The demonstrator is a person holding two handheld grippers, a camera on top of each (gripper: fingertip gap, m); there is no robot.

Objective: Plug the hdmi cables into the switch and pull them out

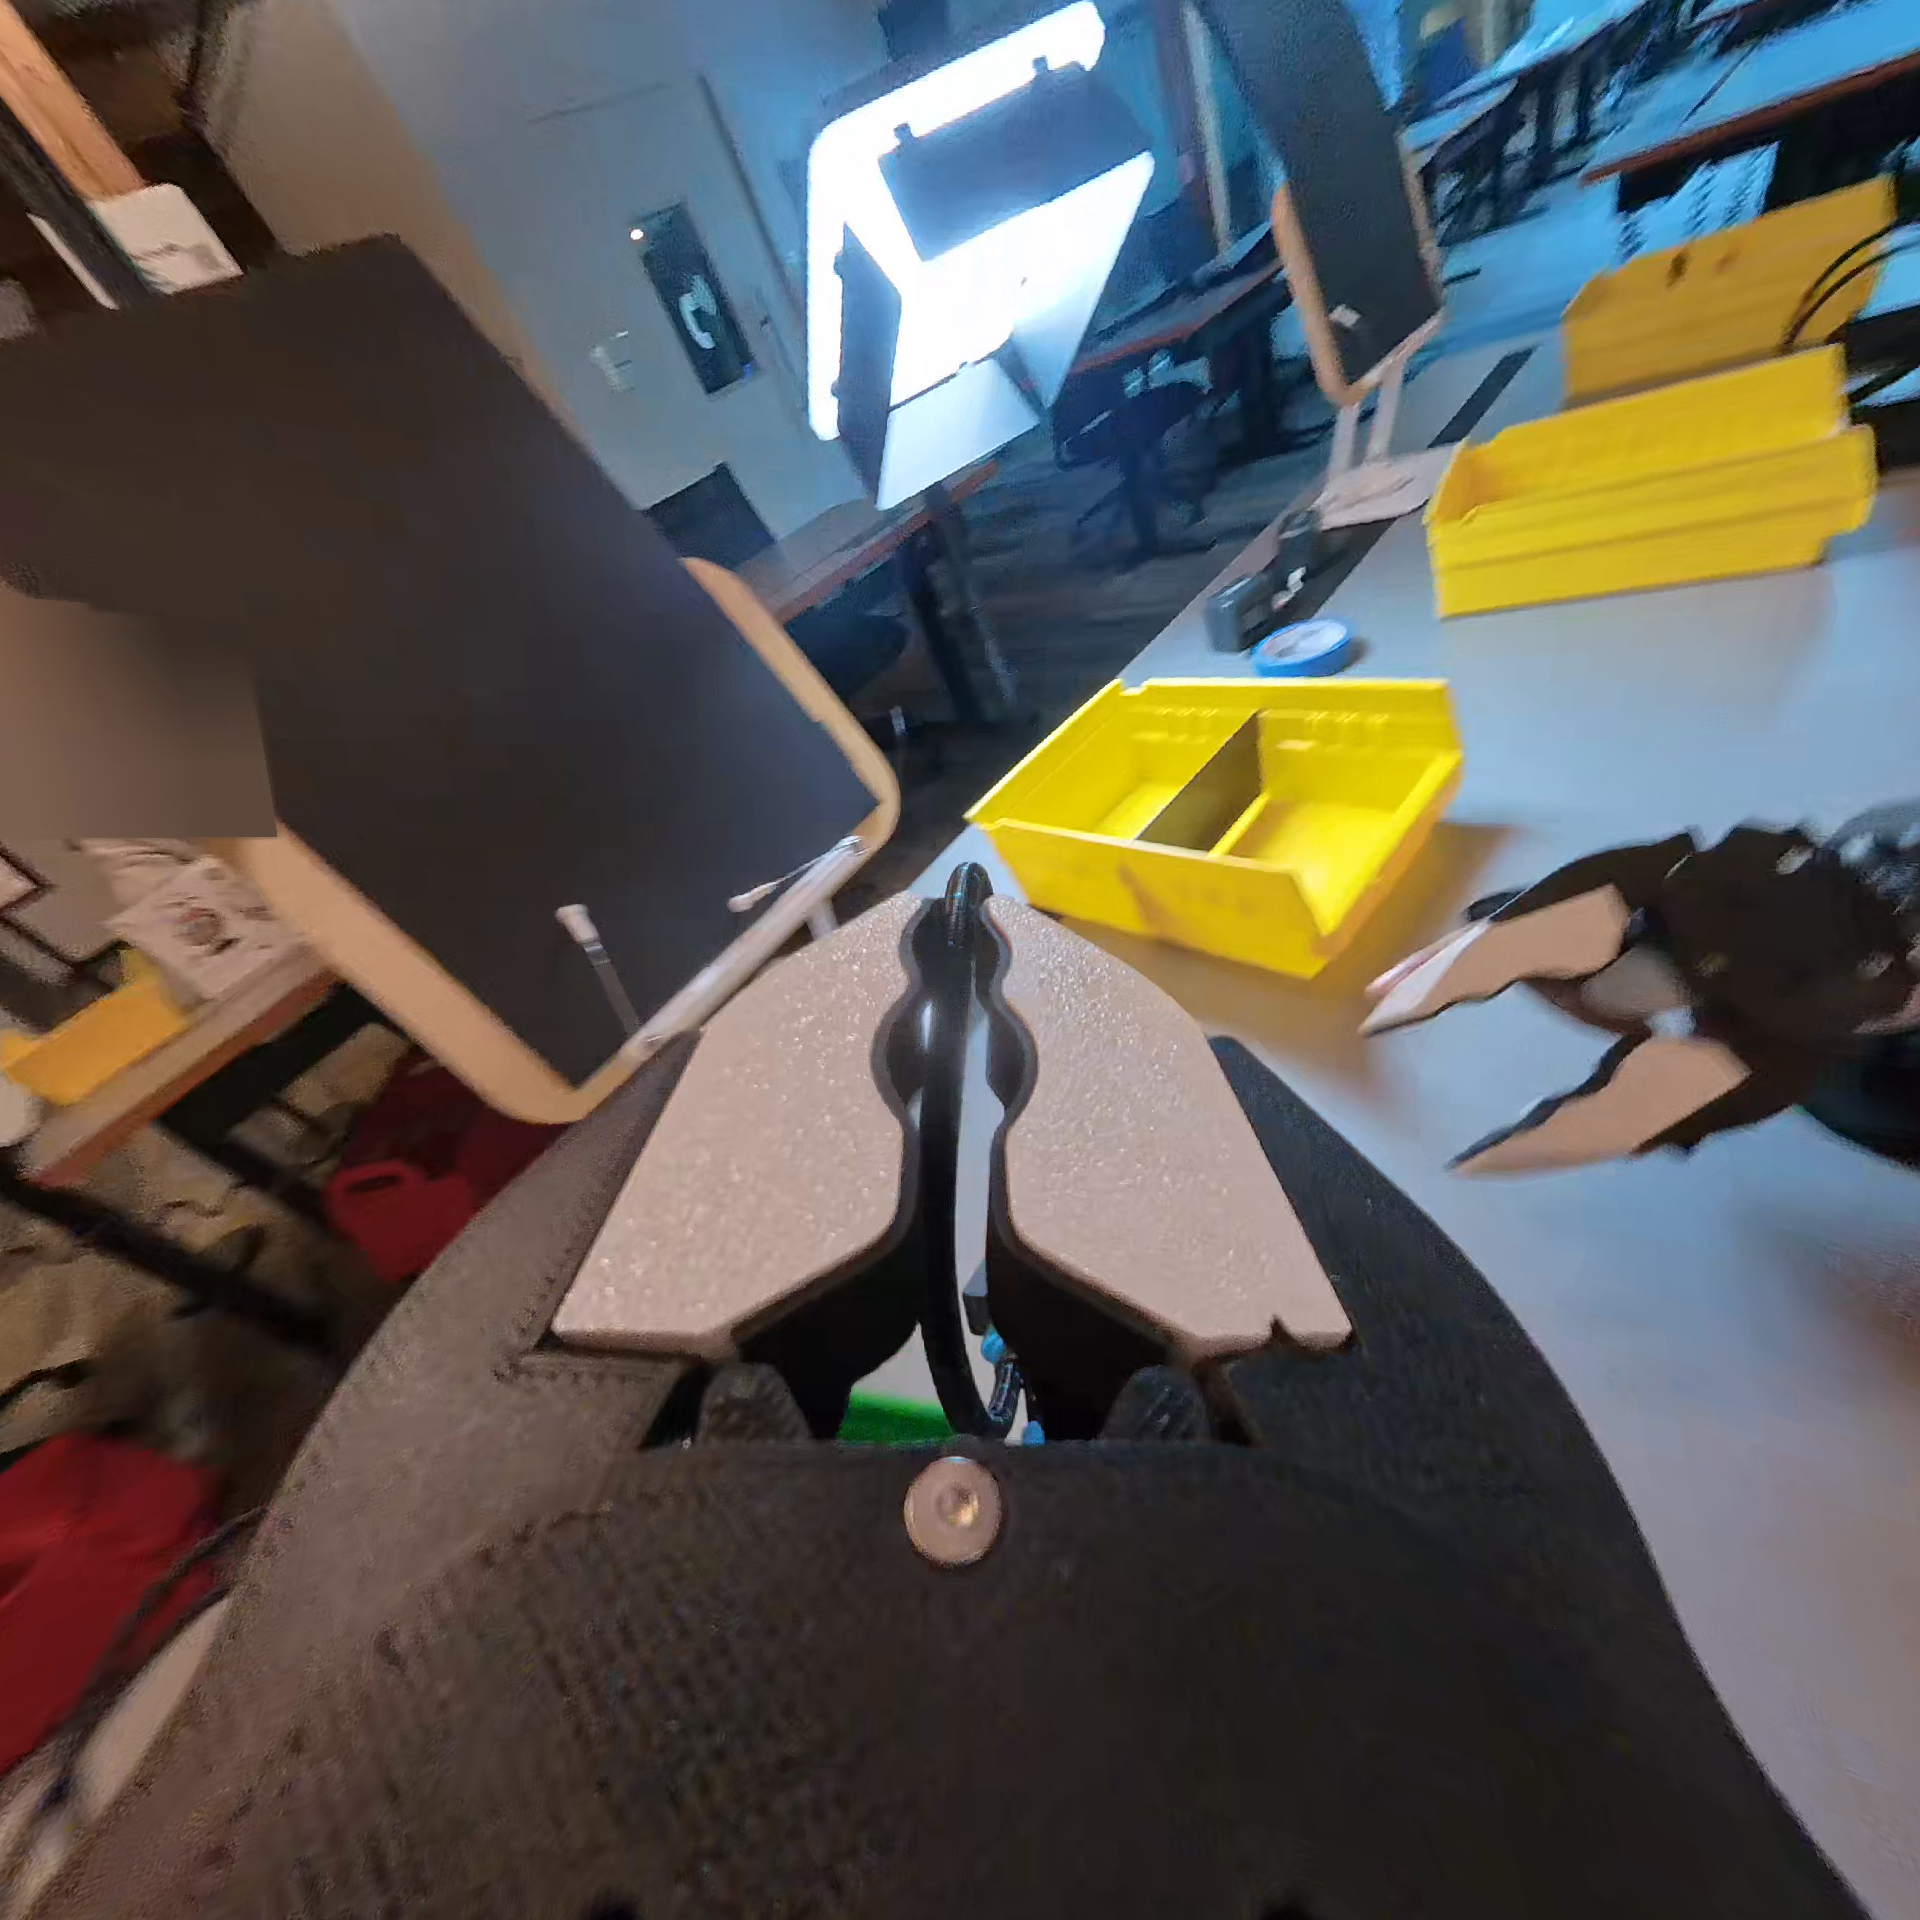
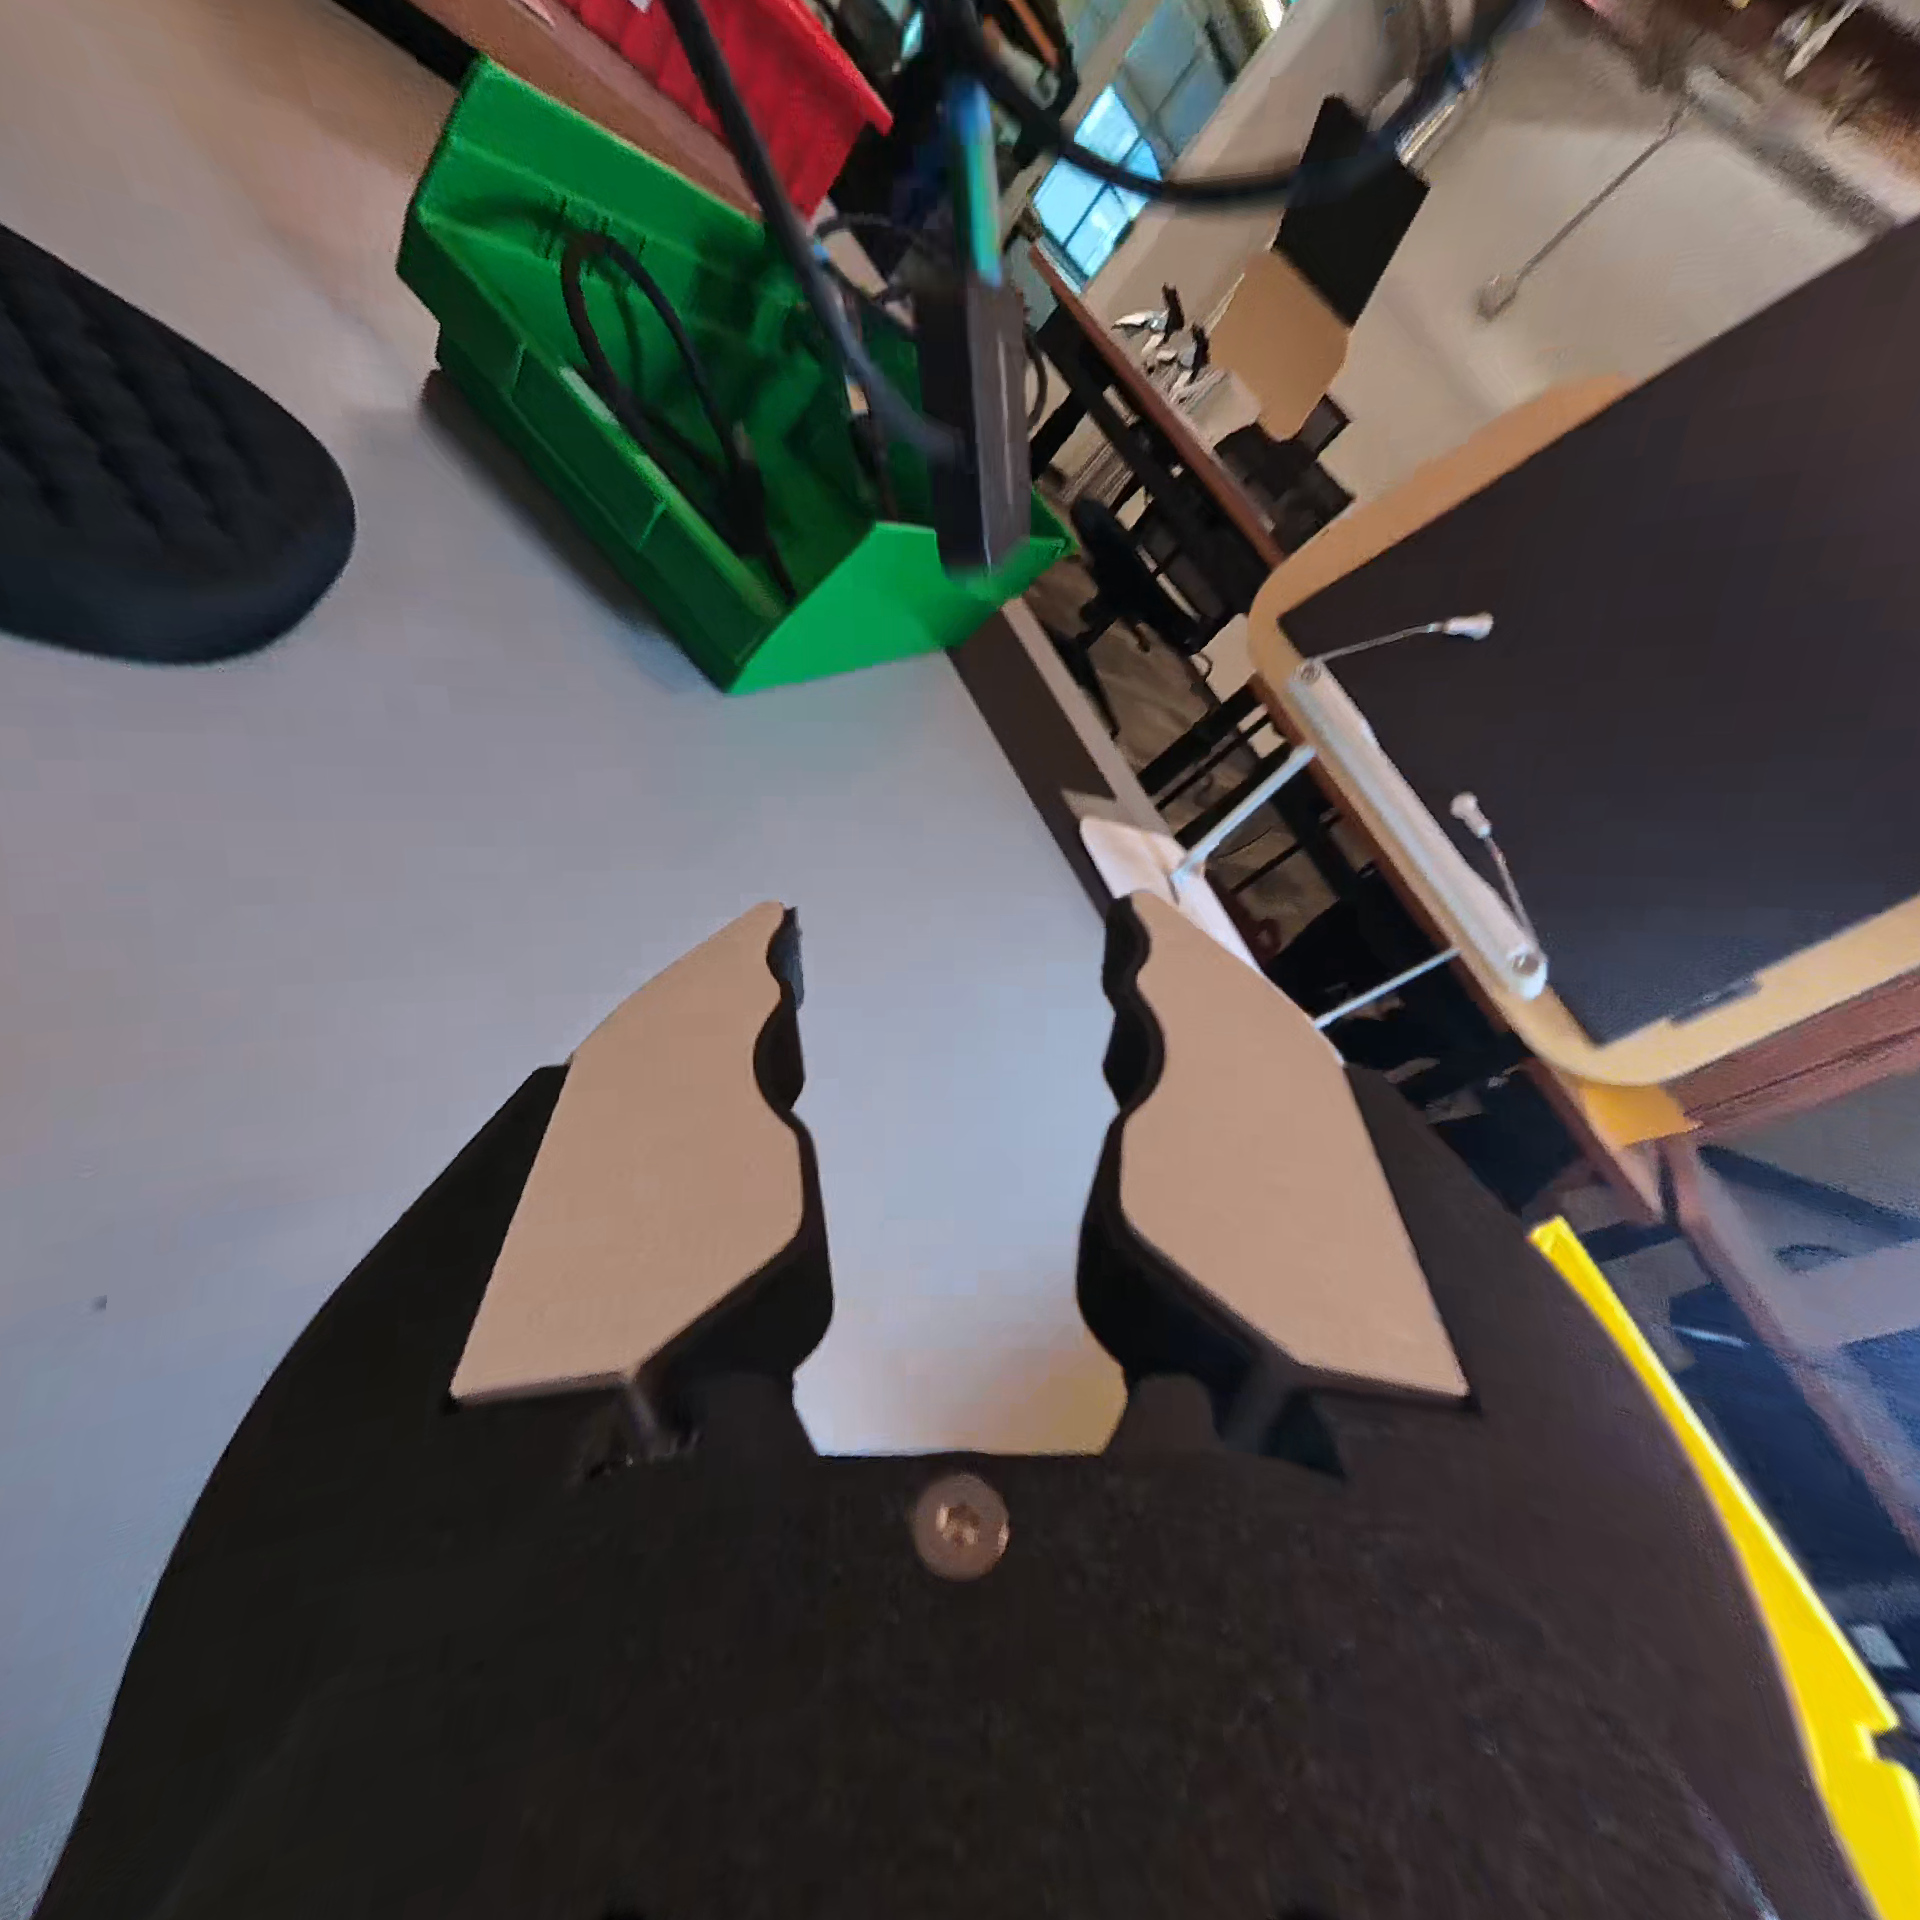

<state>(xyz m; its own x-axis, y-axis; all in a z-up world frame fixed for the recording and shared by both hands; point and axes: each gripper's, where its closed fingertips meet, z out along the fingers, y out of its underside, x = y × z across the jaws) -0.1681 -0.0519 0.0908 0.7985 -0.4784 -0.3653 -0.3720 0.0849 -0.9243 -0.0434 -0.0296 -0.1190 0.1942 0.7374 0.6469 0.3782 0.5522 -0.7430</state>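
Clamping a black cable (image 1: 943,1122) between its jaws, the left gripper (image 1: 951,935) sits at the worktop (image 1: 1558,1351) edge, with the yellow bin (image 1: 1226,821) just ahead. Right gripper (image 2: 951,935) hangs over bare worktop, jaws apart and holding nothing. In the right wrist view the black switch box (image 2: 982,426) dangles in the air from cables in front of the green bin (image 2: 665,416), which holds more black cables; can't tell whether the clamped cable is one of those plugged into it.
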